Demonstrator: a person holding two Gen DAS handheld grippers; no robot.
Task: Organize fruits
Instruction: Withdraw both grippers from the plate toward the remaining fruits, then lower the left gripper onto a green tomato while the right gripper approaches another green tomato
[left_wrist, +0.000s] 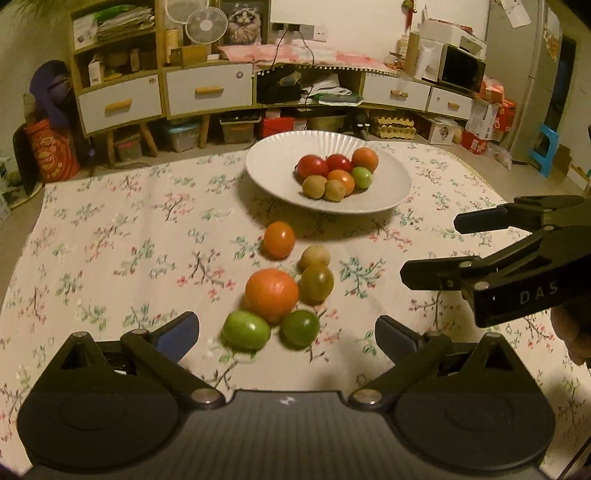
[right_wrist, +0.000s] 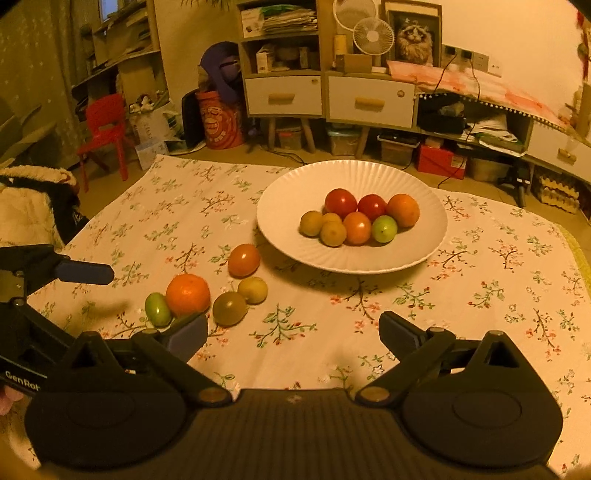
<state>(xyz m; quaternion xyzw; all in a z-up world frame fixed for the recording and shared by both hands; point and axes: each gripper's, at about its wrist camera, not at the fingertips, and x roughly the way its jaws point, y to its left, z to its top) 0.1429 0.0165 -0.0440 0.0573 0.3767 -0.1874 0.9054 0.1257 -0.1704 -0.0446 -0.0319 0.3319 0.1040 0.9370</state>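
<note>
While both views are showing the white plate (left_wrist: 258, 162) with its heap of fruit, only the left wrist view is showing two green fruits side by side, the paler one (left_wrist: 245, 329) and the darker one (left_wrist: 300, 328), lying just ahead of the left gripper (left_wrist: 287, 334); in the right wrist view the darker one is hiding behind a finger (right_wrist: 188, 334). Six loose fruits are lying on the floral cloth (left_wrist: 110, 240) near the plate, among them a big orange (left_wrist: 271, 294) touching both green ones. That orange is sitting just beyond the left jaws, which are standing wide with nothing between them. The right gripper (right_wrist: 293, 332) is likewise spreading wide over bare cloth, well right of the orange (right_wrist: 187, 294). Motion blur is softening the nearest fruit, so their kinds are staying uncertain.
</note>
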